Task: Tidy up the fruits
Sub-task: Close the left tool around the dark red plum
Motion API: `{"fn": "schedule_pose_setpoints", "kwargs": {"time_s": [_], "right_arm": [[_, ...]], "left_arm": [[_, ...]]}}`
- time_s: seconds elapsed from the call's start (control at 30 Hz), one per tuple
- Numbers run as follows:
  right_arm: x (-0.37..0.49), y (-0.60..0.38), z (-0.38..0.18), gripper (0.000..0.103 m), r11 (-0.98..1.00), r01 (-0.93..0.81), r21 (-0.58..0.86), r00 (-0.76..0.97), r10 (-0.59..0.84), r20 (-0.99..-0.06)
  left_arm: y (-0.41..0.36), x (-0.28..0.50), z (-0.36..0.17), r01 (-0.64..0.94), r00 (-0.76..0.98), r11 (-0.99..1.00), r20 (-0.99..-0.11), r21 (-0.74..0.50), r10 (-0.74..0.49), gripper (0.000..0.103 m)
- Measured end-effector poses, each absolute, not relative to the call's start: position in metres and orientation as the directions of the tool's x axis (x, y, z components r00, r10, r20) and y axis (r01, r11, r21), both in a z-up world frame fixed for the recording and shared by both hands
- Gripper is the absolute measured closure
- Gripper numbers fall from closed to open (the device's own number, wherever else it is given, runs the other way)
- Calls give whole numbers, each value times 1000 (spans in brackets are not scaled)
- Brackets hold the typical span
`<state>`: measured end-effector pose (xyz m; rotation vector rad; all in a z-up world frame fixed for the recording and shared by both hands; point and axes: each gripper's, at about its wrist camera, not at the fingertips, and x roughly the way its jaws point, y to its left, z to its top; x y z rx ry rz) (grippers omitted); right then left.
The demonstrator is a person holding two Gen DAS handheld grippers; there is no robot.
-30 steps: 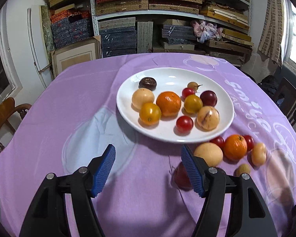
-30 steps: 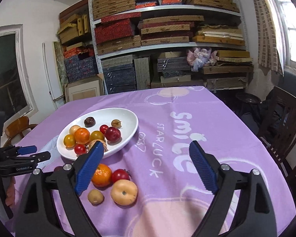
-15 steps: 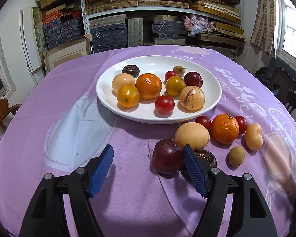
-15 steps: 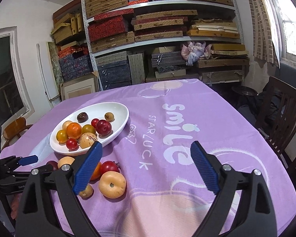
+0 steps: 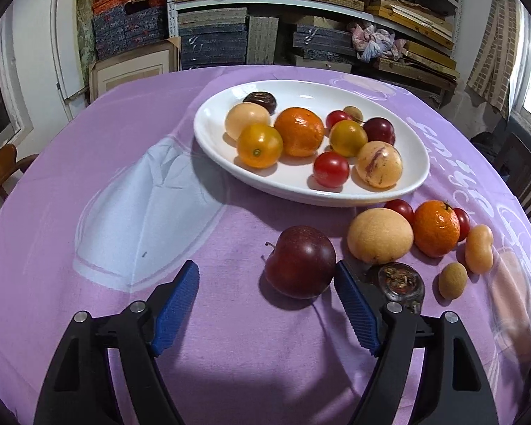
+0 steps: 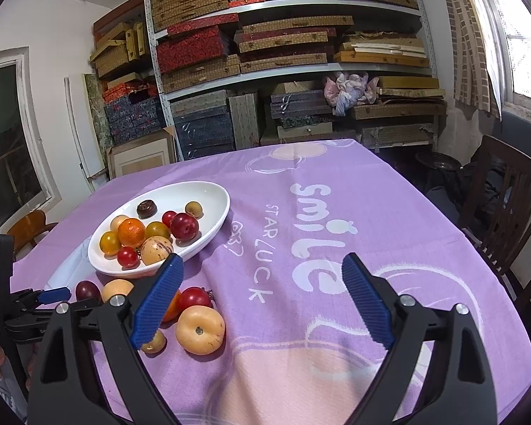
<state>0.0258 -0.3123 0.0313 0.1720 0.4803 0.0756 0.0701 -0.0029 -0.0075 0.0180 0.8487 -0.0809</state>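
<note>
Read "smile" and "STARLUCK" on purple tablecloth (image 6: 336, 191), 12 o'clock of right gripper (image 6: 262, 297), open, empty. Left gripper (image 5: 267, 301) just widened, plum (image 5: 300, 262) between, ungripped.

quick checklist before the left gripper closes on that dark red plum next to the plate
1. Left gripper jaws wide enough for the dark red plum: ok, they have just been opening and the plum sits between them, no pad pressing yet.
2. Plum centred in the gap: not ok, it lies hard against the right-side pad, far from the other.
3. Neighbours clear of the jaws: not ok, the dark wrinkled fruit sits just behind that pad, the pale yellow fruit close by.
4. Room on the white plate: ok, bare space at its back and left.
5. Right gripper out of the way: ok, open, holding nothing.
</note>
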Motion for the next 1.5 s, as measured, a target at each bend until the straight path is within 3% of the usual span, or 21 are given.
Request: {"fn": "schedule_pose_setpoints", "kwargs": {"time_s": [0.43,0.5,0.67,1.3,1.5], "right_arm": [[31,-307,20,13,987,-36,154,871,107,-480],[31,-307,21,13,988,-37,152,869,107,-483],[31,-307,19,13,989,-38,146,867,105,-488],[38,-283,7,14,980,-176,92,779,195,-596],[39,-278,2,27,974,-207,88,750,216,-625]], "left_arm": [[7,80,-2,91,676,991,-725,-94,-131,26],[5,83,-3,101,673,990,-725,-103,-144,29],[-3,86,-4,148,658,983,-731,-113,-183,52],[-6,98,-11,180,618,966,-742,-188,-260,61],[-1,93,-10,146,636,975,-739,-169,-223,64]]}}
